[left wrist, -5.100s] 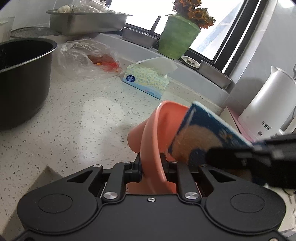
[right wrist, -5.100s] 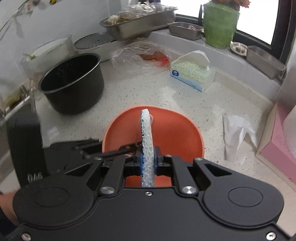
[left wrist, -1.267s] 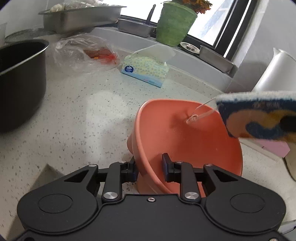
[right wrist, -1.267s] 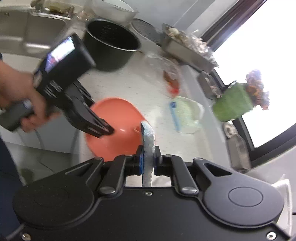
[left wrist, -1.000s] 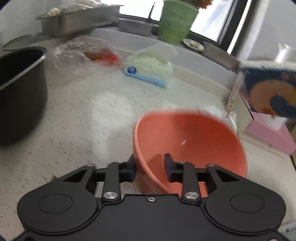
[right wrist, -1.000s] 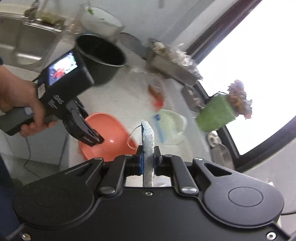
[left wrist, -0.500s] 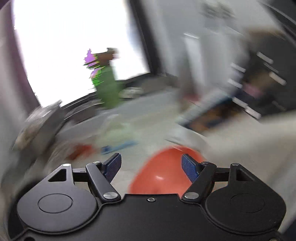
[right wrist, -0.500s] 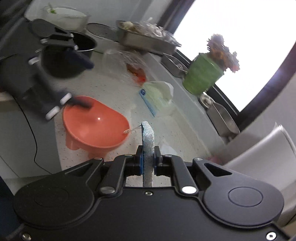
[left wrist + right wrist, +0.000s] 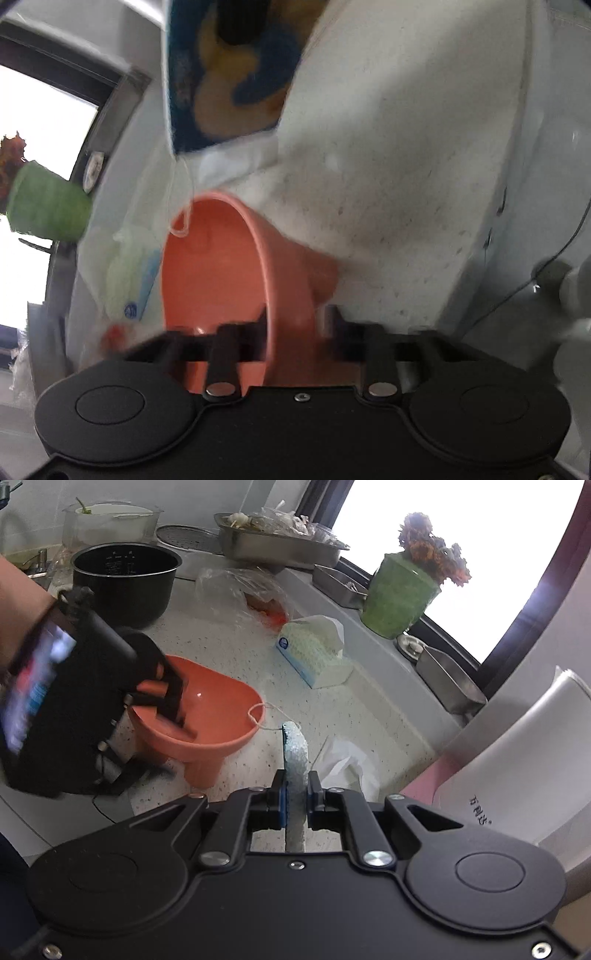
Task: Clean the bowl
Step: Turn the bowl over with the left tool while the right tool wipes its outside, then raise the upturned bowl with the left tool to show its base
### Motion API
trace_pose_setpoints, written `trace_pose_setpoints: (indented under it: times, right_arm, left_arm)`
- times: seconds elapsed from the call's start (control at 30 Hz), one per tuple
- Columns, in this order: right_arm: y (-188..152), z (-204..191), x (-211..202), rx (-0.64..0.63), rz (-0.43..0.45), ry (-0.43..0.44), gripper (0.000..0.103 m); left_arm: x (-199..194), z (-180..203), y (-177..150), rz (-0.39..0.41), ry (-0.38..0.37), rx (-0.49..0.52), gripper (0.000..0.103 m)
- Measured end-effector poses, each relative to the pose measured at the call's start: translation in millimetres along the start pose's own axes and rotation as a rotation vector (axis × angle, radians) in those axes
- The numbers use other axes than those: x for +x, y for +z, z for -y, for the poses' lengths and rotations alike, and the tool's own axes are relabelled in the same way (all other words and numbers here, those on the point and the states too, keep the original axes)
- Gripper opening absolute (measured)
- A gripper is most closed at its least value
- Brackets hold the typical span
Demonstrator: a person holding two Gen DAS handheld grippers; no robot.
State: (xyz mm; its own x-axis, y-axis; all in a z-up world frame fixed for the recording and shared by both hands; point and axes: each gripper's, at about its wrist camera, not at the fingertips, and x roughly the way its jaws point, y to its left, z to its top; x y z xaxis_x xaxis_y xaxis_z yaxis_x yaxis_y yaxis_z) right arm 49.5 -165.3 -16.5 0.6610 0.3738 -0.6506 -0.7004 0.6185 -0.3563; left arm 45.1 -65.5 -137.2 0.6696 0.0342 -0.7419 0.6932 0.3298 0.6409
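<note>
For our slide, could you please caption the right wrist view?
Right gripper holds a sponge edge-on while the closing left gripper straddles the orange bowl's rim.

Home kitchen, speckled countertop (image 9: 229, 642), rice-cooker pot (image 9: 123, 581), steel trays (image 9: 280, 550), kettle (image 9: 517, 786)

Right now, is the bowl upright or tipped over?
Upright. The bowl stands on its foot on the counter, opening upward, in the right wrist view. The left gripper is closing over its near rim.

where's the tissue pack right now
In the right wrist view, the green-and-blue soft tissue pack lies on the speckled counter, between the orange bowl and the green vase.
</note>
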Motion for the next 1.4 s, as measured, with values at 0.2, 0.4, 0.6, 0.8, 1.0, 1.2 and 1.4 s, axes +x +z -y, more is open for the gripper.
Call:
trace_pose_setpoints:
  times: [0.2, 0.4, 0.6, 0.8, 1.0, 1.2, 1.4]
  right_arm:
    - [-3, -2, -5, -0.006, 0.015, 0.001, 0.011]
    - [4, -23, -20, -0.141, 0.103, 0.025, 0.011]
    - [15, -50, -29, -0.341, 0.196, 0.018, 0.011]
    - [32, -48, -32, -0.411, 0.252, 0.037, 0.011]
    - [46, -33, -32, -0.477, 0.336, 0.111, 0.012]
    - [70, 29, -45, -0.335, 0.352, 0.336, 0.011]
    - [80, 67, -47, -0.238, 0.330, 0.449, 0.011]
  left_arm:
    - [-25, -19, -21, 0.162, 0.059, -0.229, 0.013]
    - [-54, -40, -47, 0.259, -0.020, -0.511, 0.013]
    - [-75, -47, -44, 0.322, -0.052, -0.617, 0.013]
    - [-89, -41, -49, 0.352, -0.051, -0.640, 0.013]
    - [-110, -54, -56, 0.449, -0.093, -0.712, 0.016]
    - [-145, -69, -71, 0.596, -0.155, -0.756, 0.015]
    - [-167, -93, -85, 0.753, -0.286, -0.842, 0.015]
